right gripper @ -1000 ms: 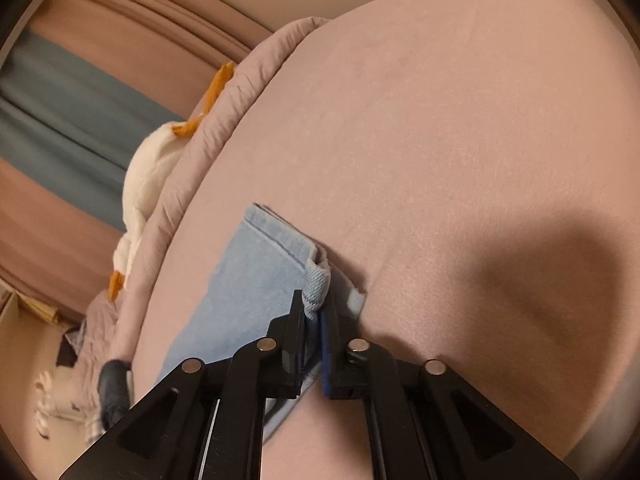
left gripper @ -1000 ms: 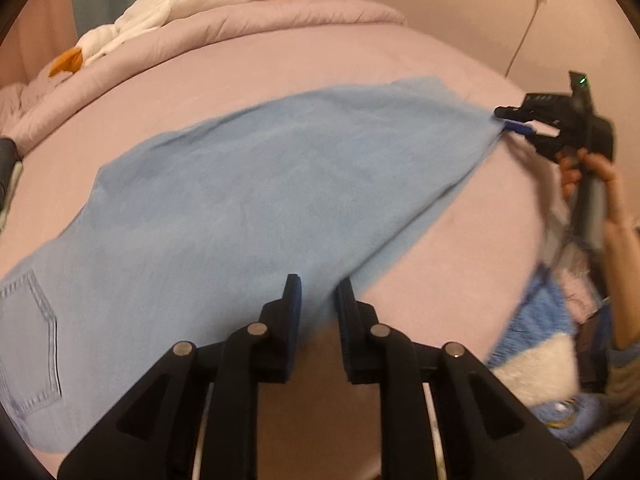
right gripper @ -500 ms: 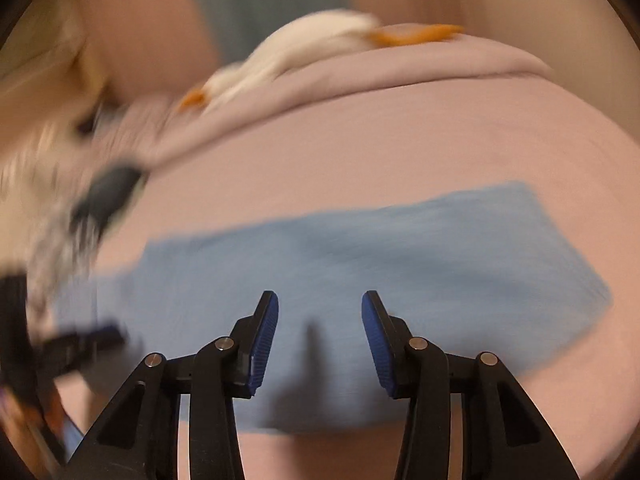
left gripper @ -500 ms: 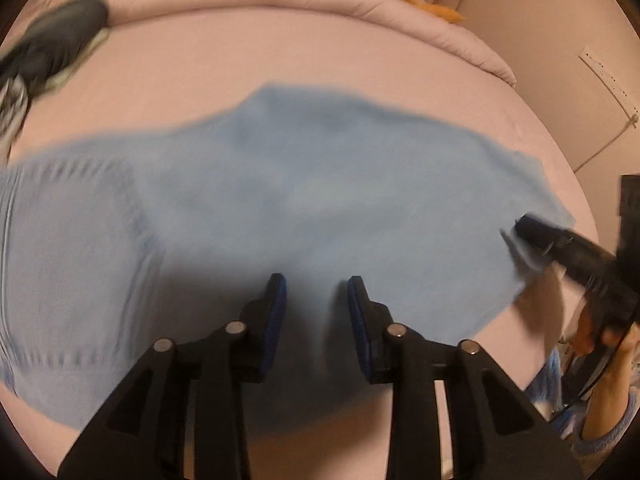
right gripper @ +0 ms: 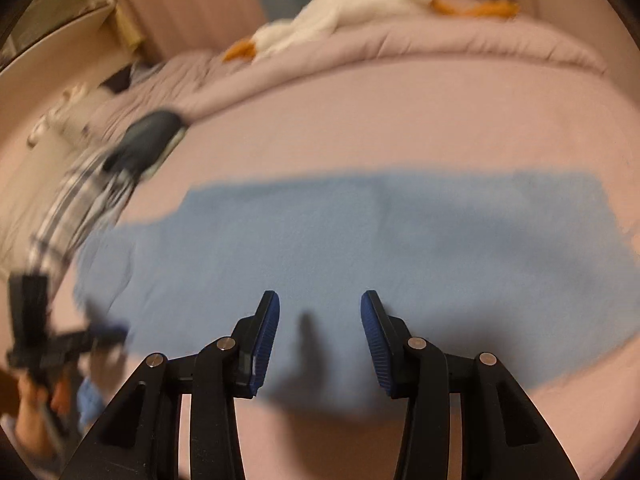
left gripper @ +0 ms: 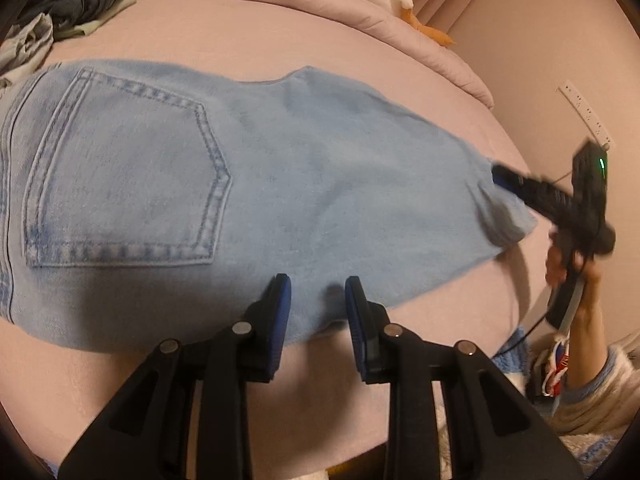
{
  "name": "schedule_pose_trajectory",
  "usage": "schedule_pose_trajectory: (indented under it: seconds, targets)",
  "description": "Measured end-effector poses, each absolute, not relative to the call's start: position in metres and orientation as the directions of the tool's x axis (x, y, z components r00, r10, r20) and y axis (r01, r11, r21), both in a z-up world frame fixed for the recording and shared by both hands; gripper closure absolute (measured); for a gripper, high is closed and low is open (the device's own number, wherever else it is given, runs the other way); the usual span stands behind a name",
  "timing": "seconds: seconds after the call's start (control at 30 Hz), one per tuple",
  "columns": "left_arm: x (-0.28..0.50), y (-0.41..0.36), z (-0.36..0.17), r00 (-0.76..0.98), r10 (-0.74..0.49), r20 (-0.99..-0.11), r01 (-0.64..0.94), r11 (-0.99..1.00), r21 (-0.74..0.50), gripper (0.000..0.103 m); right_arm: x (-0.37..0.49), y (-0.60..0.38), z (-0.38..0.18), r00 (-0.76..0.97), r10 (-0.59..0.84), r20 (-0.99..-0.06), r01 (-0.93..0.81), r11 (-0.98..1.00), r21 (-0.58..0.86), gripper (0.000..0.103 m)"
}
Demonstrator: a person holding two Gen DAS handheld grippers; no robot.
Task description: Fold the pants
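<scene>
Light blue jeans (left gripper: 280, 184) lie flat on the pink bed, back pocket (left gripper: 124, 176) to the left, leg end to the right. My left gripper (left gripper: 318, 292) is open and empty, just above the jeans' near edge. My right gripper (right gripper: 320, 312) is open and empty over the near edge of the jeans (right gripper: 360, 240). In the left wrist view the right gripper (left gripper: 504, 178) sits at the leg end of the jeans. In the right wrist view the left gripper (right gripper: 108, 332) shows blurred at the jeans' left end.
A heap of dark and plaid clothes (left gripper: 60, 8) lies at the far left of the bed. A rolled pink duvet (right gripper: 400, 48) with a white goose toy (right gripper: 344, 4) runs along the back. A wall with a power strip (left gripper: 584, 112) is at the right.
My right gripper has let go of the jeans' leg end, opened and swung round to face the jeans. My left gripper has opened wider and turned toward the pocket end.
</scene>
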State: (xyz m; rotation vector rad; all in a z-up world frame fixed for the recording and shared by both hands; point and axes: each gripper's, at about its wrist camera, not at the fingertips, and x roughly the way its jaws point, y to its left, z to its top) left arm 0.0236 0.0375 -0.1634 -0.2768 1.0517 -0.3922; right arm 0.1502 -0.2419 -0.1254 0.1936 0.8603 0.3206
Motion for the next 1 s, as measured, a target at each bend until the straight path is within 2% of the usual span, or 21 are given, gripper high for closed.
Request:
schedule_pose_trajectory:
  seconds: [0.13, 0.27, 0.3, 0.37, 0.43, 0.7, 0.8, 0.83, 0.9, 1.0]
  targets:
    - [0.022, 0.046, -0.163, 0.447, -0.447, -0.774, 0.164, 0.892, -0.42, 0.076, 0.182, -0.25, -0.131, 0.621, 0.38, -0.685, -0.165, 0.918, 0.36, 0.057]
    - [0.022, 0.056, -0.166, 0.448, -0.479, -0.755, 0.136, 0.871, -0.471, 0.076, 0.194, -0.267, -0.161, 0.586, 0.426, -0.689, -0.094, 0.881, 0.464, 0.058]
    - [0.022, 0.057, -0.166, 0.448, -0.483, -0.752, 0.135, 0.868, -0.478, 0.076, 0.193, -0.278, -0.166, 0.595, 0.45, -0.666, -0.071, 0.855, 0.514, 0.064]
    - [0.022, 0.057, -0.165, 0.448, -0.484, -0.752, 0.142, 0.868, -0.475, 0.076, 0.184, -0.309, -0.172, 0.631, 0.486, -0.605, -0.012, 0.786, 0.618, 0.066]
    - [0.023, 0.055, -0.163, 0.45, -0.48, -0.753, 0.153, 0.872, -0.464, 0.076, 0.175, -0.334, -0.171, 0.67, 0.45, -0.591, 0.046, 0.769, 0.638, 0.066]
    - [0.015, 0.057, -0.136, 0.527, -0.463, -0.713, 0.203, 0.883, -0.423, 0.073, 0.116, -0.407, -0.152, 0.736, 0.1, -0.669, 0.331, 0.81, 0.485, 0.066]
    - [0.022, 0.063, -0.113, 0.589, -0.449, -0.673, 0.219, 0.889, -0.402, 0.062, 0.098, -0.405, -0.141, 0.705, -0.02, -0.709, 0.393, 0.843, 0.367, 0.063]
    - [0.026, 0.067, -0.107, 0.614, -0.421, -0.667, 0.203, 0.902, -0.382, 0.056, 0.093, -0.398, -0.137, 0.711, -0.002, -0.703, 0.374, 0.847, 0.377, 0.063]
    - [0.038, 0.078, -0.101, 0.655, -0.37, -0.659, 0.161, 0.92, -0.357, 0.056, 0.082, -0.385, -0.131, 0.741, 0.078, -0.667, 0.29, 0.859, 0.422, 0.063]
    - [0.059, 0.096, -0.109, 0.657, -0.288, -0.697, 0.066, 0.943, -0.327, 0.057, 0.079, -0.33, -0.115, 0.75, 0.152, -0.644, 0.138, 0.916, 0.377, 0.063]
